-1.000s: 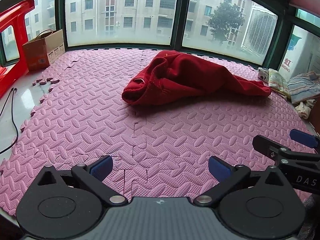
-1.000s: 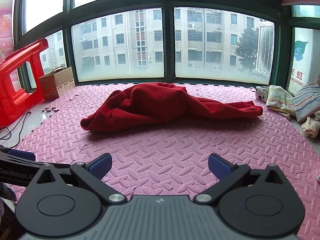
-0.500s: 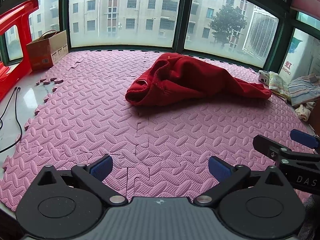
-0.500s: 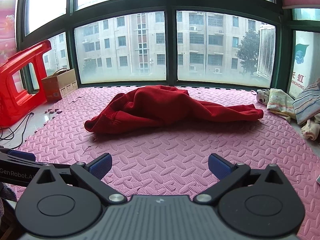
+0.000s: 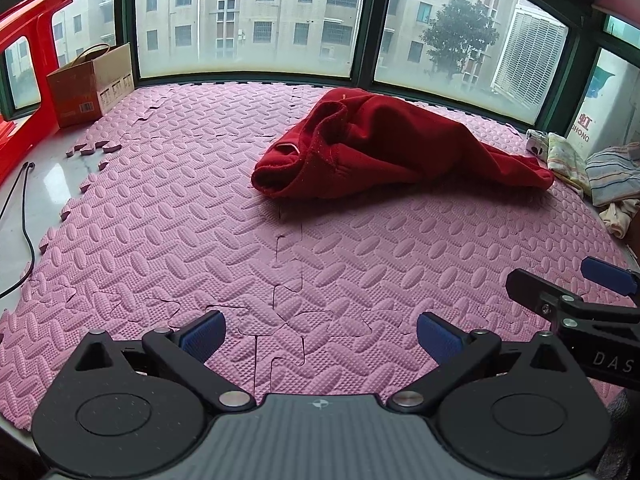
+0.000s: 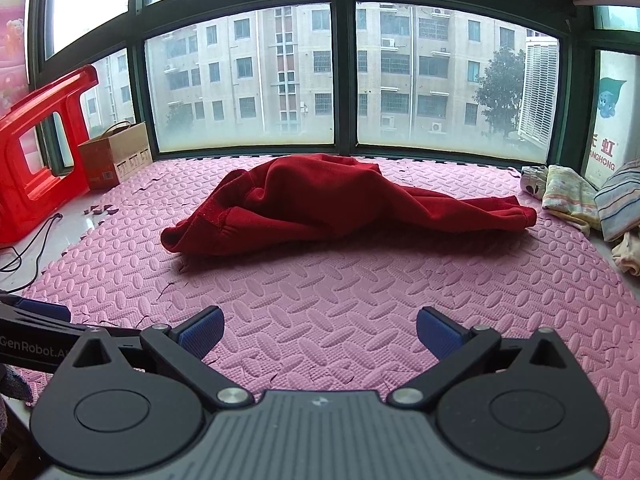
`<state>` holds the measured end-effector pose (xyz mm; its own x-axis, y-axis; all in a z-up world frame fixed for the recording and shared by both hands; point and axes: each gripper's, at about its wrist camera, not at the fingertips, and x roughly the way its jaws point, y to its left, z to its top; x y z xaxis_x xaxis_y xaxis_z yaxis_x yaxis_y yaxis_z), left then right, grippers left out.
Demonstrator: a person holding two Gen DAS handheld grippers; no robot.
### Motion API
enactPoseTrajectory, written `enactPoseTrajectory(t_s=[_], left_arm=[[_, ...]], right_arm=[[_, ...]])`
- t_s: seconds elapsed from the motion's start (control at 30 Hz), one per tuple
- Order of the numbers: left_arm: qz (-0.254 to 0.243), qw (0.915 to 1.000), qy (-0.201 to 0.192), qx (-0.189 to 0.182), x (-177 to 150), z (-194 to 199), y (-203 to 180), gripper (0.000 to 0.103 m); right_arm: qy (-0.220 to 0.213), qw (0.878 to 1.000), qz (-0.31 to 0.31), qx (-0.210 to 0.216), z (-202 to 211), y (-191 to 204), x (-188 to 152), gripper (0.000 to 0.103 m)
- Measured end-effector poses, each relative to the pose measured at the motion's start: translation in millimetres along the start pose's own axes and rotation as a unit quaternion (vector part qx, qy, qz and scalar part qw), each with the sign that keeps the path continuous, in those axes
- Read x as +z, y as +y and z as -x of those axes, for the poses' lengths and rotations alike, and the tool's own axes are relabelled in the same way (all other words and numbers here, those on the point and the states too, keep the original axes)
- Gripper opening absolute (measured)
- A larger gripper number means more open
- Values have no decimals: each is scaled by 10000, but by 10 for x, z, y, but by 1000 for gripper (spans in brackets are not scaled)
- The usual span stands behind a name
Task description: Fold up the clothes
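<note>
I have both tongs spread wide and holding nothing. My left tongs (image 5: 320,334) hover low over the pink foam mat (image 5: 168,240), above a seam where the interlocking tiles meet. My right tongs (image 6: 320,330) hover over the same mat just beside them; in the left view they poke in at the lower right edge (image 5: 568,300). The red sweatshirt (image 6: 332,204) lies crumpled in a heap on the mat ahead of both tongs and well apart from them, near the window. One end bunches up at the left showing a ribbed opening (image 5: 288,160), and a long part trails off to the right toward a small pile of pale striped clothes (image 6: 580,200) at the mat's right edge. On the far left a cardboard box (image 5: 92,84) sits by the window beside a red plastic stool (image 6: 36,152), with a black cable (image 5: 20,208) running over the bare white ledge next to the mat
</note>
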<state>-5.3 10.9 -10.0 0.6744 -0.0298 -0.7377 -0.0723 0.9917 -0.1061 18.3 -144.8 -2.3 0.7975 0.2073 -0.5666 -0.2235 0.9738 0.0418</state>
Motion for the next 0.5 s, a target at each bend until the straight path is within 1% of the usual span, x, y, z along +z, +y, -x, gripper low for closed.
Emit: enactPoseTrajectory(t_s=[0.3, 0.5], left_arm=[[-32, 9998, 171, 20, 145, -227, 35, 103], [-132, 9997, 186, 30, 348, -389, 72, 103]], right_arm=[[230, 9997, 9, 29, -275, -19, 96, 103], [343, 9993, -1, 117, -497, -25, 252, 103]])
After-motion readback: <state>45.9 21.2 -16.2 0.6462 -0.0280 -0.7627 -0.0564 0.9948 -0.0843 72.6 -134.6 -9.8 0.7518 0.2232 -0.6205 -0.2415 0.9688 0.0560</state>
